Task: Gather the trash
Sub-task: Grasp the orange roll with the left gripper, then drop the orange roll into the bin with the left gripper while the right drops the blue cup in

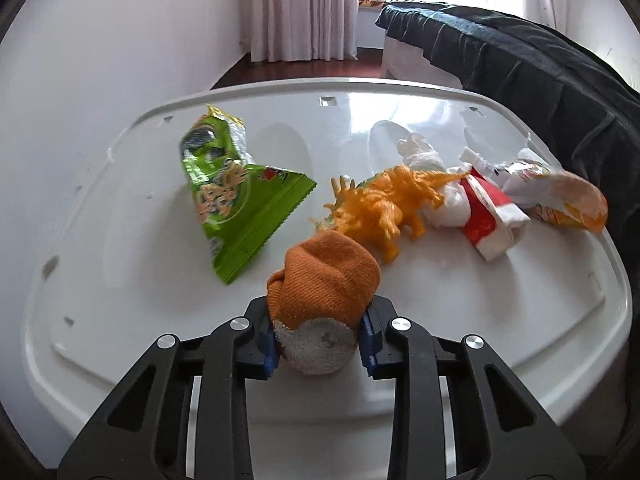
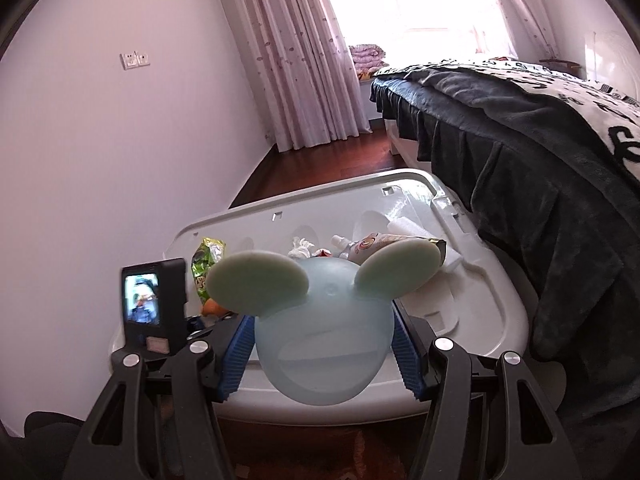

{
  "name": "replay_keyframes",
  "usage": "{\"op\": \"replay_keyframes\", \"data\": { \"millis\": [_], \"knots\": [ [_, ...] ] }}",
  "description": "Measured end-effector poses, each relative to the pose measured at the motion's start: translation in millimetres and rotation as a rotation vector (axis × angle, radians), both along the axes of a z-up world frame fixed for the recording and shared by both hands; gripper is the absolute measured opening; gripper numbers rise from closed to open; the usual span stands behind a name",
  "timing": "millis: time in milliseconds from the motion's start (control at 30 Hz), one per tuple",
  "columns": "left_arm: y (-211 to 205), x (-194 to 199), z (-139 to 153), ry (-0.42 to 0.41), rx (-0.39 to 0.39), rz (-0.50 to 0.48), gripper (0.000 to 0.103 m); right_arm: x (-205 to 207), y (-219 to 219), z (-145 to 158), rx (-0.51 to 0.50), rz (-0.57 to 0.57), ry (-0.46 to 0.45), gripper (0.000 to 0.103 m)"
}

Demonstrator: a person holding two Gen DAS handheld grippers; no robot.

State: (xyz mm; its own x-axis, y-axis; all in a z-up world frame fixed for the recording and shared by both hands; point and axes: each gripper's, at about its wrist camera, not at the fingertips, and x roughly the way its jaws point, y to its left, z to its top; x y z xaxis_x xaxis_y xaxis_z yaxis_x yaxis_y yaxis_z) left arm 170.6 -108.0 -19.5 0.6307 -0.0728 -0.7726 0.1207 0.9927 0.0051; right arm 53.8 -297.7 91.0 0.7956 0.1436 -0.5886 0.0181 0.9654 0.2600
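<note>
My left gripper (image 1: 320, 340) is shut on a rolled orange and grey sock (image 1: 324, 284), held just above the white lid-like tray (image 1: 120, 280). On the tray lie a green snack bag (image 1: 228, 196), an orange toy dinosaur (image 1: 380, 204), crumpled white tissue (image 1: 424, 156), a red and white wrapper (image 1: 488, 216) and an orange and white packet (image 1: 568, 196). My right gripper (image 2: 320, 344) is shut on a pale blue mouse-eared container (image 2: 320, 340), held over the tray's near edge (image 2: 500, 312). The green snack bag (image 2: 204, 260) also shows behind the container in the right wrist view.
A bed with a dark blanket (image 1: 540, 68) runs along the tray's right side, close to it. A white wall (image 1: 100, 40) is at the left, curtains (image 1: 304, 8) and dark wood floor beyond. The left gripper's camera unit (image 2: 154, 304) sits left of the blue container.
</note>
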Motion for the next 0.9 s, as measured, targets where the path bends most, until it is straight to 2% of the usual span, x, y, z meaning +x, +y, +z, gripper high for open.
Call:
{"op": "replay_keyframes", "data": {
  "millis": [167, 267, 467, 567, 667, 800, 900],
  "knots": [
    [8, -51, 31, -0.038, 0.041, -0.05, 0.029, 1, 8, -3, -0.005, 0.001, 0.001, 0.061],
    [21, -100, 54, -0.046, 0.047, -0.079, 0.029, -1, 19, -6, -0.011, 0.016, 0.0, 0.061],
    [55, -180, 72, -0.049, 0.045, -0.074, 0.029, -34, 55, -17, -0.067, 0.074, -0.007, 0.061],
    [72, -210, 60, -0.033, 0.038, -0.051, 0.029, -65, 73, -35, -0.087, 0.091, 0.03, 0.061],
    [77, -220, 36, -0.002, 0.046, -0.036, 0.029, -93, 88, -61, -0.079, 0.101, 0.101, 0.061],
    [79, -214, -19, 0.13, 0.066, -0.029, 0.029, -107, 107, -90, -0.106, 0.131, 0.184, 0.061],
    [81, -204, -41, 0.207, 0.051, -0.011, 0.029, -103, 120, -108, -0.148, 0.16, 0.238, 0.061]
  ]
}}
